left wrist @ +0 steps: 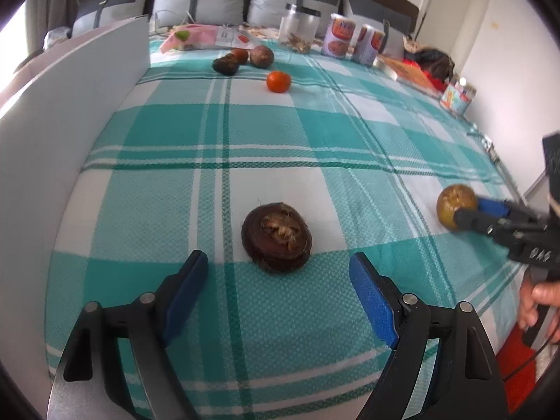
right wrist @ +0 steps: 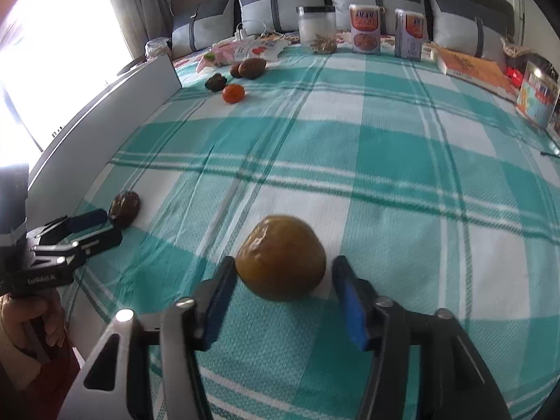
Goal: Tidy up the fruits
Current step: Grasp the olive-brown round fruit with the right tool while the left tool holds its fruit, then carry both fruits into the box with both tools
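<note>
A dark brown wrinkled fruit [left wrist: 276, 237] lies on the checked cloth just ahead of my open left gripper [left wrist: 278, 273]; it also shows in the right wrist view [right wrist: 124, 208]. A yellow-brown fruit [right wrist: 281, 257] lies between the fingers of my open right gripper [right wrist: 281, 280], with small gaps on both sides; it also shows in the left wrist view [left wrist: 455, 206]. Far back left lie an orange tangerine [left wrist: 278, 81], a dark fruit [left wrist: 225, 64], a brown round fruit [left wrist: 261, 56] and a reddish fruit [left wrist: 240, 54].
A white board [left wrist: 70, 112] stands along the left edge of the bed. Jars [left wrist: 300, 28] and cans [left wrist: 338, 35] stand at the back before grey pillows. A book [right wrist: 472, 66] and another jar [right wrist: 537, 99] lie on the right. Packets [left wrist: 196, 36] lie back left.
</note>
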`<control>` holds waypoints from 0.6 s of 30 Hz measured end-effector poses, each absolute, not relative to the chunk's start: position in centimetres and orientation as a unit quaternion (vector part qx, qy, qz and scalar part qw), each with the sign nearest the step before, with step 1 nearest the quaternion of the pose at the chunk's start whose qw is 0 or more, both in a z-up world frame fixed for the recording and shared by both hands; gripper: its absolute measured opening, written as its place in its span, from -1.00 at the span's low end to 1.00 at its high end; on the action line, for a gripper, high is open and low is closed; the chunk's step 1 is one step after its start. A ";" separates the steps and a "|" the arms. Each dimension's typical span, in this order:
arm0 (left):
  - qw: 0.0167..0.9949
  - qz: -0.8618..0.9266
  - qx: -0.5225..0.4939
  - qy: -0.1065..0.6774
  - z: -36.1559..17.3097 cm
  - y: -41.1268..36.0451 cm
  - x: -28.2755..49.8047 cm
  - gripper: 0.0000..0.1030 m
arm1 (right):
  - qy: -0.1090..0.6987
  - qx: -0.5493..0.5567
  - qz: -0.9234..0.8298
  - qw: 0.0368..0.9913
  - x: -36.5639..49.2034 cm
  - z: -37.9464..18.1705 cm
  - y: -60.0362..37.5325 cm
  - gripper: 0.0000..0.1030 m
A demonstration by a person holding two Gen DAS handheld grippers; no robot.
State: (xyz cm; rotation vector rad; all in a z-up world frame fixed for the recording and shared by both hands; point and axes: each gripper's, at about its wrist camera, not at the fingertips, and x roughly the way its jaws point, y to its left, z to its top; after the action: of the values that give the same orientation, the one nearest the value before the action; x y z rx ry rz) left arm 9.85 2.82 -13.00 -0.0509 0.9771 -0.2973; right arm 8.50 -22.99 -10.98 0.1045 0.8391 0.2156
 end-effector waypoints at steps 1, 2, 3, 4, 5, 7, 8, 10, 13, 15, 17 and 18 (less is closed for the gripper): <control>0.871 -0.138 -0.018 0.471 -13.1 2.5 10.2 0.53 | 0.405 0.055 0.106 0.907 8.7 -10.8 -23.1 0.36; 0.873 -0.132 -0.014 0.470 -13.1 2.4 10.5 0.28 | 0.407 0.061 0.110 0.905 9.1 -10.8 -23.2 0.35; 0.874 -0.131 -0.013 0.469 -13.0 2.3 10.7 -0.21 | 0.411 0.063 0.112 0.903 9.5 -11.0 -23.1 0.25; 0.872 -0.133 -0.018 0.471 -13.0 2.4 10.9 -0.18 | 0.416 0.068 0.111 0.900 9.8 -11.1 -23.2 0.13; 0.870 -0.135 -0.024 0.474 -12.8 2.6 11.1 -0.19 | 0.417 0.073 0.116 0.898 10.0 -11.2 -23.2 -0.03; 0.869 -0.139 -0.028 0.474 -12.2 2.9 10.9 -0.19 | 0.418 0.074 0.115 0.898 9.9 -11.1 -23.1 -0.03; 0.866 -0.143 -0.037 0.478 -11.6 3.3 10.6 -0.19 | 0.421 0.078 0.117 0.896 9.8 -11.1 -23.1 -0.03; 0.860 -0.159 -0.083 0.478 -9.3 4.6 9.8 -0.19 | 0.431 0.120 0.133 0.884 9.5 -10.6 -23.2 -0.03; 0.863 -0.174 -0.134 0.454 -4.0 7.6 8.5 -0.19 | 0.422 0.157 0.176 0.875 9.4 -8.2 -21.4 -0.03; 0.871 -0.163 -0.165 0.433 -0.6 10.9 8.1 -0.19 | 0.412 0.166 0.221 0.868 10.0 -5.8 -18.4 -0.03; 0.883 -0.127 -0.181 0.414 1.8 14.9 8.1 -0.19 | 0.404 0.168 0.266 0.859 11.1 -3.5 -14.5 -0.03; 0.887 -0.101 -0.190 0.408 2.5 17.3 8.2 -0.19 | 0.401 0.164 0.288 0.854 11.8 -2.3 -12.1 -0.03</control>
State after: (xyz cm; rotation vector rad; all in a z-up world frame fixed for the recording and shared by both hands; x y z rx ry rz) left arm 8.22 17.26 2.51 -0.3942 0.8490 -0.2105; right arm 11.83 -12.14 -2.34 0.3449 0.8424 0.6061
